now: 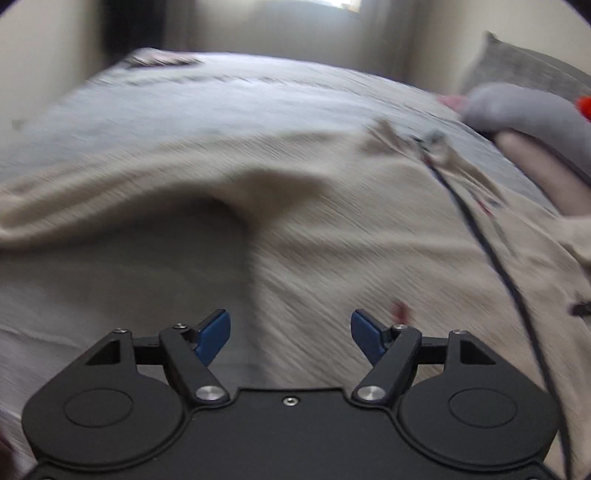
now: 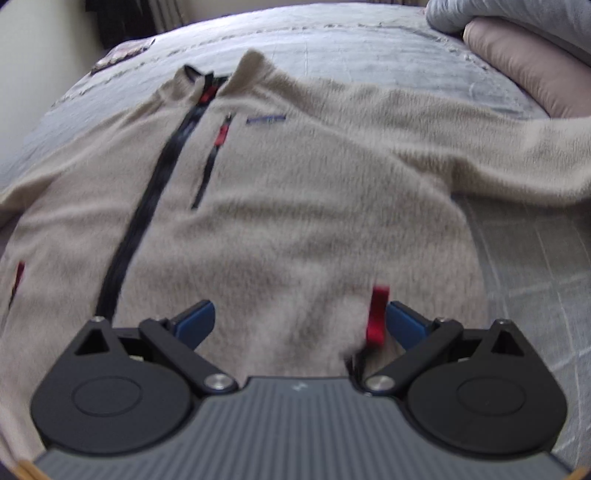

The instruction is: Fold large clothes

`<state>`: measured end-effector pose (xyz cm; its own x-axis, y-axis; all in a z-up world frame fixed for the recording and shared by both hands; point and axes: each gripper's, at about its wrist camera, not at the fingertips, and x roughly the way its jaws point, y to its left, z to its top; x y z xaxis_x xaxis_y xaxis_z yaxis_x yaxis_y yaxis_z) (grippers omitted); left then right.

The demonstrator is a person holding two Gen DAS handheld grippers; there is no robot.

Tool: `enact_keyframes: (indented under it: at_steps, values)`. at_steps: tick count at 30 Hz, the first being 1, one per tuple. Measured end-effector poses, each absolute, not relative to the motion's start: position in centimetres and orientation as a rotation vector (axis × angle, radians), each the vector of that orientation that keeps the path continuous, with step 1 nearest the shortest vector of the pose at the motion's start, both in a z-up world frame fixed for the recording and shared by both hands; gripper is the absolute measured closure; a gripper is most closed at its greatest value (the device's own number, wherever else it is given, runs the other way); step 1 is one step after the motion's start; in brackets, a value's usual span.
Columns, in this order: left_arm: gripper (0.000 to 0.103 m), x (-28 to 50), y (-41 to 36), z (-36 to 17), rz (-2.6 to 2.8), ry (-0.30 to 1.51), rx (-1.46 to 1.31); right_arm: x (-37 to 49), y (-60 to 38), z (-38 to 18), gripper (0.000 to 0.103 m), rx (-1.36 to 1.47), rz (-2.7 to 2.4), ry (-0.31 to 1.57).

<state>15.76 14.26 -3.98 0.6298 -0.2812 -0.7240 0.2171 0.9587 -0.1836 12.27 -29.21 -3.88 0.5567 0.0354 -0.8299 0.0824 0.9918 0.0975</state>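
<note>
A beige fleece jacket (image 2: 295, 184) lies front up on the bed, collar away from me, with a black front zipper (image 2: 147, 206) and a red pocket pull tab (image 2: 377, 317). My right gripper (image 2: 301, 325) is open just above the jacket's lower hem, its right finger beside the red tab. In the left wrist view the same jacket (image 1: 332, 229) is spread out with a raised fold at its left part. My left gripper (image 1: 290, 336) is open and empty over the fleece. This view is motion-blurred.
The bed has a light grey quilt (image 2: 369, 48). A pink pillow (image 2: 524, 66) and a grey blanket (image 2: 498, 14) lie at the far right. A grey pillow (image 1: 524, 70) leans on the wall. A dark patterned item (image 1: 162, 60) lies at the bed's far left corner.
</note>
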Motion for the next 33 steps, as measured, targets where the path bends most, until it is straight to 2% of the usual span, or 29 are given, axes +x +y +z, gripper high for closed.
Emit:
enact_keyframes:
  at_steps: [3, 8, 15, 17, 18, 19, 20, 21, 23, 24, 26, 29, 31, 33]
  values:
    - [0.032, 12.1, 12.3, -5.7, -0.277, 0.835, 0.026, 8.9, -29.3, -5.4, 0.003, 0.049, -0.012, 0.954]
    - [0.032, 6.3, 14.9, -6.1, -0.308, 0.869, -0.016, 1.6, -30.4, -6.1, 0.003, 0.001, 0.035, 0.911]
    - [0.034, 0.9, 17.6, -5.3, -0.398, 0.926, -0.151, -5.2, -33.6, -3.8, 0.003, 0.193, 0.014, 0.827]
    - [0.040, 0.3, 17.7, -5.6, -0.396, 0.938, -0.183, -6.0, -34.9, -4.6, 0.004, 0.249, -0.046, 0.840]
    - [0.048, 0.1, 17.5, -5.6, -0.390, 0.937, -0.185, -6.3, -35.4, -5.6, 0.005, 0.274, -0.083, 0.869]
    - [0.056, 0.0, 17.4, -5.7, -0.391, 0.937, -0.191, -6.6, -35.7, -6.2, 0.008, 0.300, -0.097, 0.880]
    - [0.061, 0.0, 17.3, -5.7, -0.392, 0.939, -0.205, -7.3, -35.7, -6.4, 0.021, 0.301, -0.098, 0.851]
    - [0.071, -0.3, 17.3, -5.7, -0.398, 0.953, -0.230, -7.7, -35.3, -6.4, 0.030, 0.285, -0.088, 0.842]
    - [0.083, -0.6, 17.2, -5.7, -0.384, 0.956, -0.259, -8.1, -35.1, -5.9, 0.083, 0.317, -0.011, 0.841]
    - [0.086, -1.0, 17.1, -5.5, -0.366, 0.946, -0.264, -8.2, -34.9, -5.6, 0.089, 0.336, 0.011, 0.847]
    - [0.088, -1.8, 16.8, -4.5, -0.325, 0.904, -0.258, -8.6, -34.4, -4.5, 0.092, 0.277, -0.026, 0.835]
    - [0.088, -3.0, 16.8, -3.9, -0.296, 0.883, -0.240, -9.5, -34.9, -3.2, 0.093, 0.286, -0.079, 0.808]
    - [0.087, -2.5, 16.1, -6.0, -0.282, 0.940, -0.175, -8.8, -35.0, -4.5, 0.092, 0.264, -0.105, 0.874]
    - [0.082, -2.6, 16.0, -5.9, -0.281, 0.919, -0.160, -8.2, -34.6, -5.6, 0.091, 0.233, -0.111, 0.892]
